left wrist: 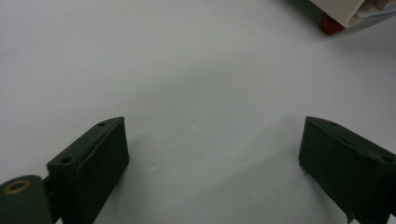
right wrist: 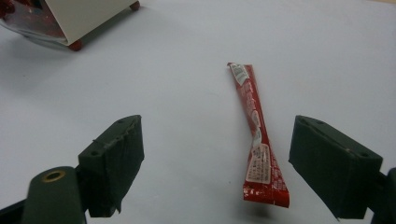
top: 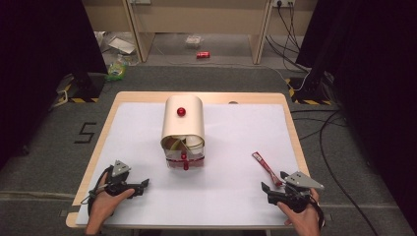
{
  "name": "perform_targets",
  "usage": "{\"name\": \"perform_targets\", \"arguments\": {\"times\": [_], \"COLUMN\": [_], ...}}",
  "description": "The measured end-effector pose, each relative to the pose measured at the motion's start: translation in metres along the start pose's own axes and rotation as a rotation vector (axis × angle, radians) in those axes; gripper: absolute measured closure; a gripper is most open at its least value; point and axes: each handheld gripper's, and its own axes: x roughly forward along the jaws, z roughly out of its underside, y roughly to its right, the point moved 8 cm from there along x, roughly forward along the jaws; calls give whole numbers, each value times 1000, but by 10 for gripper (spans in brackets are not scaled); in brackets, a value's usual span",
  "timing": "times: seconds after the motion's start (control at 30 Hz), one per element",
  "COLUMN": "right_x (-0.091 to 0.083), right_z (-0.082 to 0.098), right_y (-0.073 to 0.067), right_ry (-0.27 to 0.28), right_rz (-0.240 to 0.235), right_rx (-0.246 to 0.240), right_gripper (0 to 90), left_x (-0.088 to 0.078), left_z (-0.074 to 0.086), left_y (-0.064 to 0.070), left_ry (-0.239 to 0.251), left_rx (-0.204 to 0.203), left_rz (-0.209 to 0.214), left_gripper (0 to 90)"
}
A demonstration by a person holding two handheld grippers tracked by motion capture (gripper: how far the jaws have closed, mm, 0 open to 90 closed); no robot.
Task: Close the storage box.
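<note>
A cream bread-bin-like box with a red knob stands at the table's middle, its front open on several items inside. Its corner and a red foot appear in the right gripper view; another red foot is in the left gripper view. A long red sachet lies flat on the white cover at the right. In the right gripper view the sachet lies between the jaws, nearer the right one. My right gripper is open just behind its near end. My left gripper is open over bare cover at the near left.
The white cover spreads over most of the wooden table. Beyond the table, cables run over the grey floor at the right, and a red can and litter lie near wooden furniture at the back.
</note>
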Motion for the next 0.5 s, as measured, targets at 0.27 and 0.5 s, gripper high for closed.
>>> {"name": "perform_targets", "arguments": {"times": [0.27,0.5], "right_x": [-5,-7], "right_z": [7,15], "right_y": [6,9], "right_ry": [-18,-50], "right_rz": [14,17], "right_rx": [10,15], "right_gripper": [184,181], "left_x": [0,0], "left_z": [0,0], "left_y": [0,0], "left_ry": [0,0], "left_rx": [0,0], "left_rz": [0,0], "left_gripper": [74,74]}}
